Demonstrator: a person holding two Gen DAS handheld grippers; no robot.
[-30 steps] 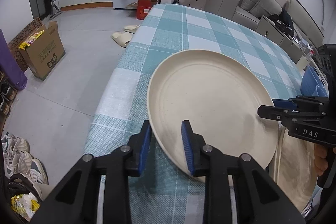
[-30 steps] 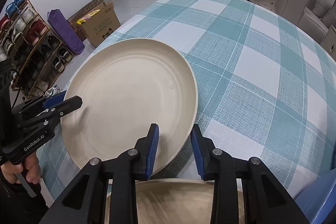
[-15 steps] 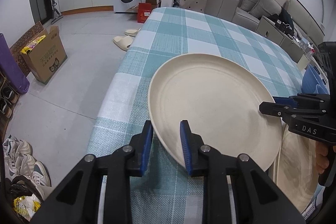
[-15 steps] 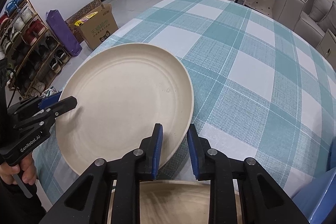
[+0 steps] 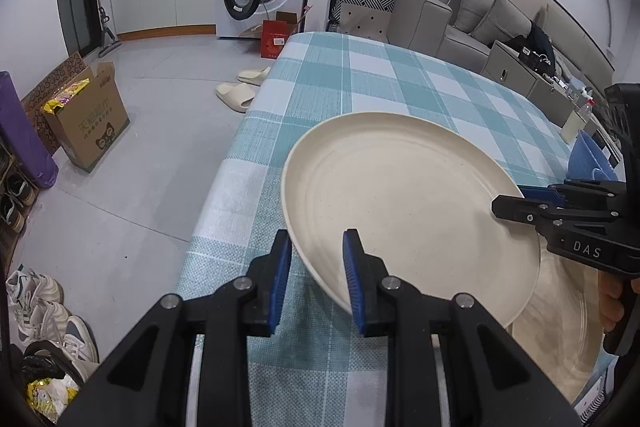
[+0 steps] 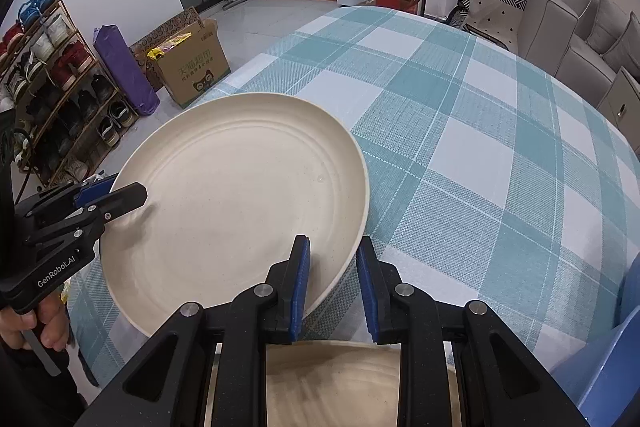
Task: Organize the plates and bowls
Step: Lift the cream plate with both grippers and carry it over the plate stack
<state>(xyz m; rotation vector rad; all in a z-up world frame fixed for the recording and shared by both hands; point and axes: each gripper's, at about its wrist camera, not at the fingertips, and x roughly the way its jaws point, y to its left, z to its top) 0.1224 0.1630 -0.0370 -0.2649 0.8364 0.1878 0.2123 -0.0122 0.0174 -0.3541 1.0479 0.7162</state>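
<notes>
**Cream plate held two-handed above the table, second plate below**

Table with teal check cloth fills both views. Cream plate is off the cloth, tilted, far edge higher. Second plate, tan, lies flat just under and nearer the person, toward 5 o'clock of the held plate in the left view. My guess is a stacking move: held plate must travel toward 5 o'clock and down.

Left gripper pinches the rim at the plate's 7 o'clock. Right gripper pinches the rim at 5 o'clock in its own view. Both sit on the rim, neither nearer.

Right view shows the second plate directly under its fingers; left view shows only a sliver of it at right, plus a blue bowl at 3 o'clock.
</notes>
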